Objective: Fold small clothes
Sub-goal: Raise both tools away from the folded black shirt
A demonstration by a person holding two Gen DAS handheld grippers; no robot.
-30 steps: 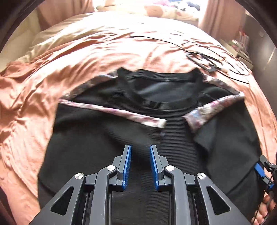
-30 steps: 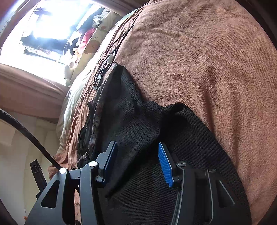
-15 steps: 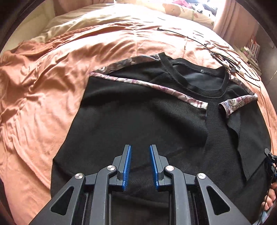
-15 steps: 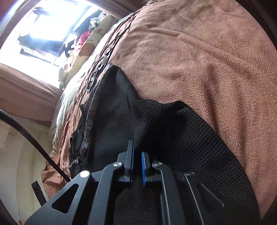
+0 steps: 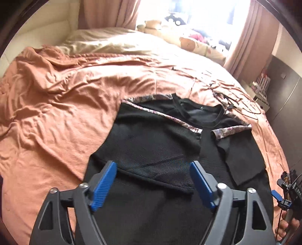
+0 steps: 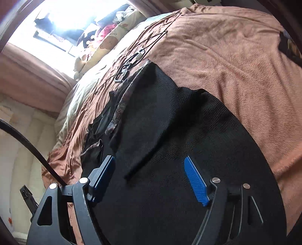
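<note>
I am looking across a bed covered with a rumpled orange blanket point(image 5: 56, 116), with pink curtains point(image 5: 109, 13) and a bright window behind it and a pale pillow point(image 5: 200, 47) with a bear print lying near the far edge. Some thin black cables point(image 5: 237, 105) trail over the blanket just past the collar of the shirt.

The black shirt point(image 5: 166, 143) lies flat on the blanket in front of me, collar away from me. Both sleeves, each edged with a flowered band, are folded inward over the chest, and the sleeve ends come close to each other near the middle. A folded flap of the black cloth lies across the body of the shirt between the fingers of my left tool.

My left gripper point(image 5: 153, 184) hangs over the lower part of the shirt with its blue pads spread wide, holding nothing. My right gripper point(image 6: 149, 179) is at the shirt's right side, also spread wide with nothing between its pads; black knit cloth point(image 6: 188, 135) fills the view under it, and the blanket point(image 6: 226, 52) lies beyond the shirt's edge. In the left view, the right tool shows at the lower right edge.
</note>
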